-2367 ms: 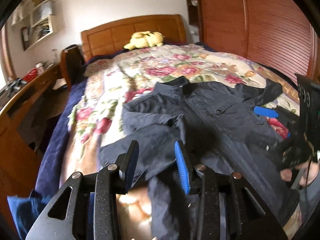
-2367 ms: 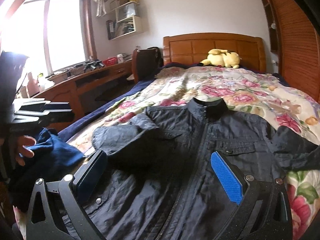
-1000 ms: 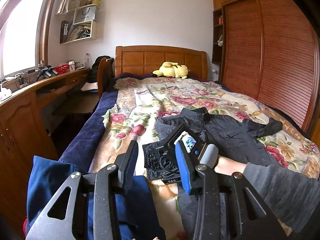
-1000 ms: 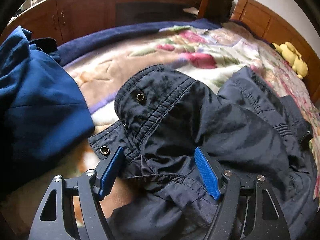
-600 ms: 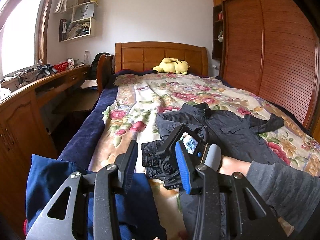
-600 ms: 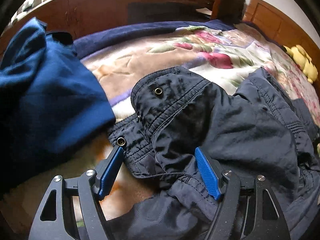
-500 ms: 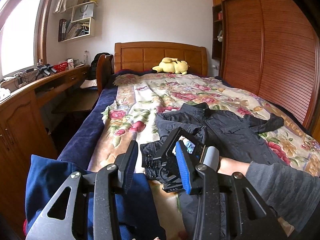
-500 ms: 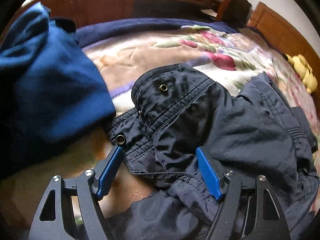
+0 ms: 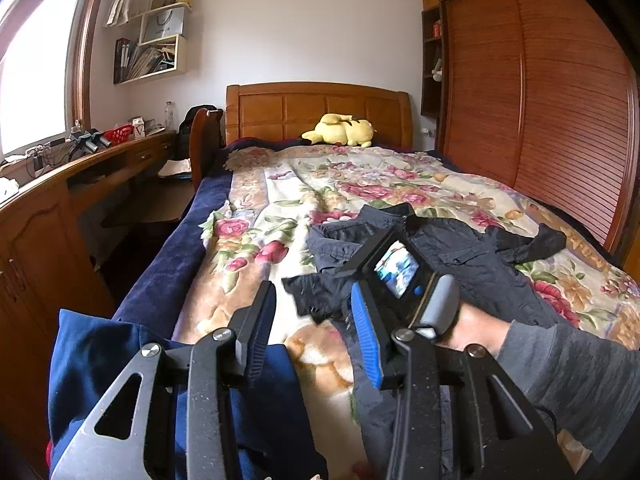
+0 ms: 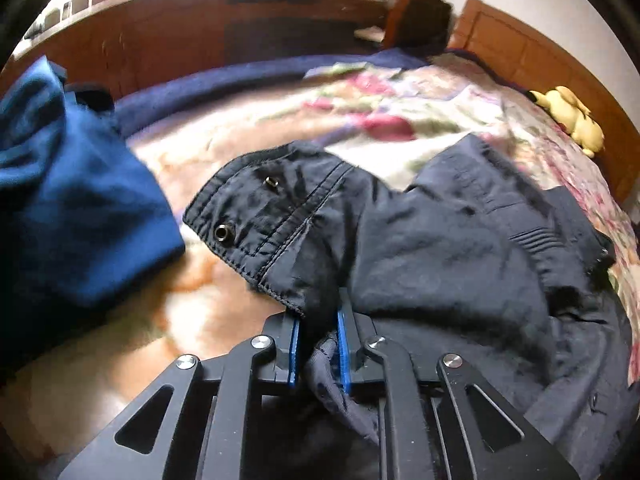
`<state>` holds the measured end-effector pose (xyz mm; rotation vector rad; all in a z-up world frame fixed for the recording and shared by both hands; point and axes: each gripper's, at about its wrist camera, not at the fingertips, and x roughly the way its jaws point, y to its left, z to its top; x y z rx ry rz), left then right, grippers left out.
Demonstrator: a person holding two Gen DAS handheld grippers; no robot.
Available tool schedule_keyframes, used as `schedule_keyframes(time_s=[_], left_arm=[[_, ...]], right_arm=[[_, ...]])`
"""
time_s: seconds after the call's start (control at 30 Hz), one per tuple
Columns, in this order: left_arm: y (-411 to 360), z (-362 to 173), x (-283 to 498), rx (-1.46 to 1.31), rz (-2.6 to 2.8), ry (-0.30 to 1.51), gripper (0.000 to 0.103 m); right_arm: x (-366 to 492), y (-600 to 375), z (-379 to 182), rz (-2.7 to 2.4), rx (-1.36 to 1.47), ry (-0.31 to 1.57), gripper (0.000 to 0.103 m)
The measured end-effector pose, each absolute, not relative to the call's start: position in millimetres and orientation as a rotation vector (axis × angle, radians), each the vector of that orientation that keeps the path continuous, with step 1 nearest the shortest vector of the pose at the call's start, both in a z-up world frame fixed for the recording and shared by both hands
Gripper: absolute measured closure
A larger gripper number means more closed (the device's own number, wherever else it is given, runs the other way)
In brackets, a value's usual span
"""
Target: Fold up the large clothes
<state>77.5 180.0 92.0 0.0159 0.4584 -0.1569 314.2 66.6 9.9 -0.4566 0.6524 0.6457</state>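
Now your right gripper (image 10: 318, 344) has just closed, clamped on the jacket (image 10: 440, 248) sleeve edge ahead; your left gripper (image 9: 316, 336) hangs apart, empty. Lift fast and that thin pinch could slip.

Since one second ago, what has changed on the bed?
The right gripper has just closed its jaws on the black jacket near the sleeve cuff, which has shifted a little. The left gripper stays open and empty; the blue garment and yellow plush are unmoved.
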Motion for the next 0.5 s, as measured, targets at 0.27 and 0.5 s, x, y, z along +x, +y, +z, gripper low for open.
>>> schedule_keyframes(time_s=[0.27, 0.5], left_arm=[[172, 89, 78, 0.023, -0.169, 0.46, 0.063], [159, 88, 80, 0.036, -0.191, 0.467, 0.063]], right_arm=[[302, -11, 77, 0.571, -0.259, 0.496, 0.088], [274, -95, 112, 0.47, -0.119, 0.424, 0.088]])
